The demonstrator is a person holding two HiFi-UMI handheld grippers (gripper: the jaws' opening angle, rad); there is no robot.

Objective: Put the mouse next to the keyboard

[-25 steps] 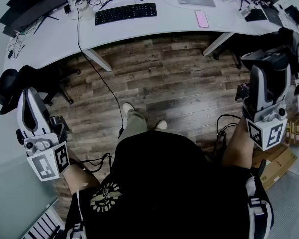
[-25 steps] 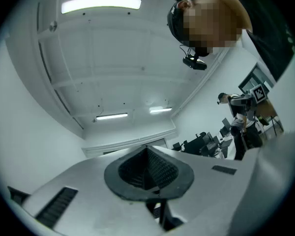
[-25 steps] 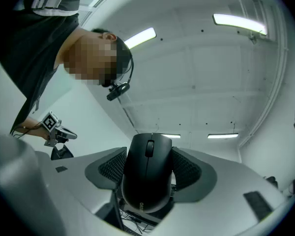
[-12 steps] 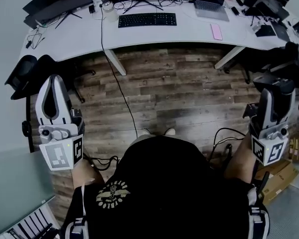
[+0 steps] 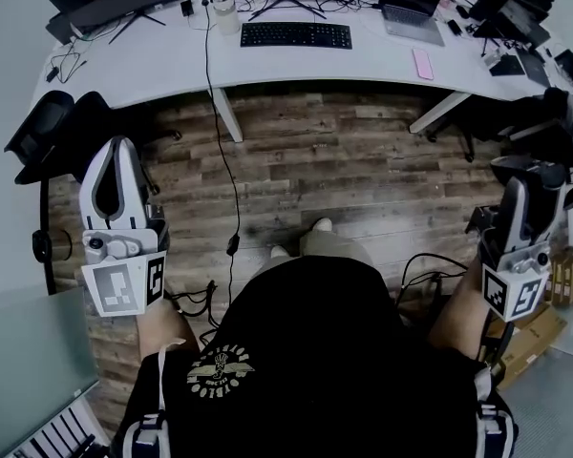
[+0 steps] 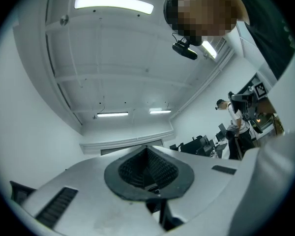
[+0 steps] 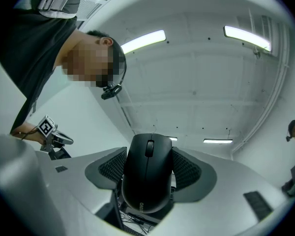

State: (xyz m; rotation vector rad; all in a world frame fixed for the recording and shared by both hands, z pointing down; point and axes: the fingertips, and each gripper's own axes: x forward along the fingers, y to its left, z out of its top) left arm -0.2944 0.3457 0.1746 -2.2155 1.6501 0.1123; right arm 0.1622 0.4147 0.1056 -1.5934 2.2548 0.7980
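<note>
Right gripper view shows the right gripper [image 7: 148, 154] clenched on a black computer mouse [image 7: 146, 181]. A ribbed pad [image 7: 113, 166] presses against each flank, the scroll wheel faces the camera, and the mouse's front end points up at the ceiling lights [image 7: 142, 41]. Left gripper view has the left gripper [image 6: 147, 156] closed on itself, its dark pads pressed together with nothing between them, also turned toward the ceiling. From the head view, both tools are held low at the person's sides over the wooden floor [image 5: 344, 170], well apart from the white desk [image 5: 153, 65]. The black keyboard [image 5: 296, 34] lies on that desk near the top of the view, with a pink phone [image 5: 422, 63] to its right.
</note>
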